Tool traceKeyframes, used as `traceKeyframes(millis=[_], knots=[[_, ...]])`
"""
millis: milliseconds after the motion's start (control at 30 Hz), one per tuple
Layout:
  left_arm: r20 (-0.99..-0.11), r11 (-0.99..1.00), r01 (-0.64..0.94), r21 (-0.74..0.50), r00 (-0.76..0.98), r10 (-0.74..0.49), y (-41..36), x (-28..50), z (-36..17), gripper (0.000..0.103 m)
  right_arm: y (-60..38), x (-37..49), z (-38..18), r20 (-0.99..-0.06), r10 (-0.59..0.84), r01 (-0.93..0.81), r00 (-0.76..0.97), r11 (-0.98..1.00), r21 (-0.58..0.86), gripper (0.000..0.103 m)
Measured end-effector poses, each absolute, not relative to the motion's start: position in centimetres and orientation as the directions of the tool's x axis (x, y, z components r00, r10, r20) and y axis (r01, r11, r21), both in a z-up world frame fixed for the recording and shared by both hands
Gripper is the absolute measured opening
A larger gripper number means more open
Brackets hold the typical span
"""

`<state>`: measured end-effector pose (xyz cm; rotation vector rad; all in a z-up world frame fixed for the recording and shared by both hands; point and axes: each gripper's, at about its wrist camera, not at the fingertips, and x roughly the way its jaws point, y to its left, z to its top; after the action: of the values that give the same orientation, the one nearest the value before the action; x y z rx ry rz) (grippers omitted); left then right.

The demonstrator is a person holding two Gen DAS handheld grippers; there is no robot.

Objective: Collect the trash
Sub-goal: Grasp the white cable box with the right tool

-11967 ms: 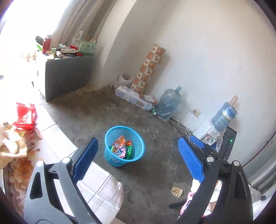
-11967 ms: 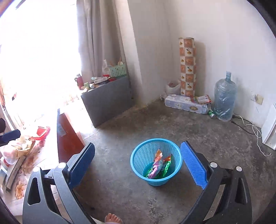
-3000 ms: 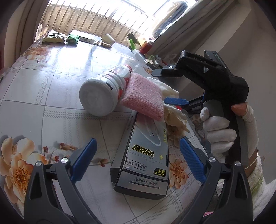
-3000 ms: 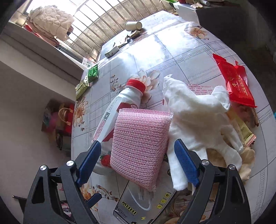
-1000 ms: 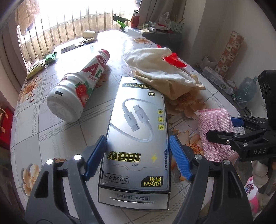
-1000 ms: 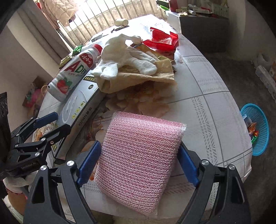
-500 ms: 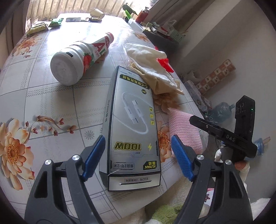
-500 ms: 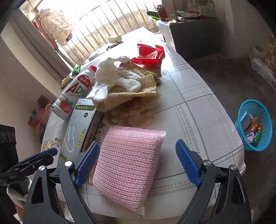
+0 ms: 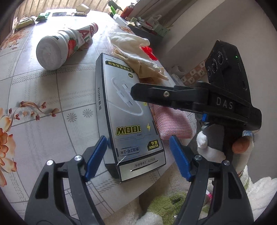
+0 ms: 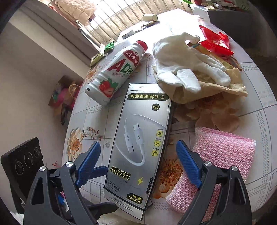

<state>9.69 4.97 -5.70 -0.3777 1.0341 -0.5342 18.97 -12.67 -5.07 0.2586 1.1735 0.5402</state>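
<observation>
A silver cable box (image 9: 128, 110) lies lengthwise on the flowered table (image 9: 43, 124). My left gripper (image 9: 138, 158) straddles the box's near end and its jaws are closing; the left pad sits close to the box's side, and a gap shows at the right pad. My right gripper (image 10: 138, 163) is open over the same box (image 10: 138, 138); nothing is held. A pink sponge (image 10: 223, 155) rests on the table to its right. Farther off lie a strawberry drink bottle (image 10: 117, 72), a white glove (image 10: 181, 57) on brown paper and a red wrapper (image 10: 214, 41).
A gloved hand (image 9: 207, 147) grips the right tool's handle just off the table's near edge. A paper cup (image 10: 149, 17) and green packets (image 10: 107, 47) lie by the window. Bags (image 10: 65, 97) stand on the floor at the left.
My right gripper let go of the pink sponge and swung left over the cable box. My left gripper came closer to the box's near end and narrowed slightly.
</observation>
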Motion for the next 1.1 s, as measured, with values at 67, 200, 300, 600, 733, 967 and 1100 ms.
traceKeyframes(millis=[67,200,300,600,733,967,1100], knots=[[-0.705,0.810,0.252,-0.530,0.400,-0.586,5.2,9.0,-5.7,0.070,-11.5,19.2,-5.7,-0.836,0.481,-0.275,0.264,0.869,0.412,0.087],[-0.703,0.804,0.240,-0.544,0.392,-0.593,6.2,8.3,-6.4,0.070,-9.5,19.4,-6.3,-0.880,0.397,-0.289,0.259,0.902,0.322,0.087],[-0.701,0.801,0.229,-0.553,0.391,-0.596,7.2,7.7,-6.9,0.070,-8.4,19.5,-6.7,-0.899,0.337,-0.286,0.280,0.923,0.257,0.087],[-0.707,0.823,0.155,-0.546,0.443,-0.552,11.6,5.6,-7.1,0.071,-5.5,18.5,-7.3,-0.907,0.209,-0.332,0.365,0.940,0.083,0.085],[-0.702,0.833,0.109,-0.543,0.486,-0.521,13.9,5.3,-6.6,0.071,-6.1,18.3,-7.1,-0.892,0.313,-0.343,0.326,0.918,0.197,0.084],[-0.674,0.822,0.061,-0.566,0.541,-0.504,16.0,5.2,-5.5,0.073,-10.1,17.4,-5.7,-0.750,0.628,-0.331,0.210,0.767,0.550,0.083],[-0.663,0.817,0.071,-0.572,0.545,-0.513,15.4,6.0,-5.2,0.073,-13.6,16.2,-4.9,-0.629,0.758,-0.304,0.174,0.649,0.698,0.082]])
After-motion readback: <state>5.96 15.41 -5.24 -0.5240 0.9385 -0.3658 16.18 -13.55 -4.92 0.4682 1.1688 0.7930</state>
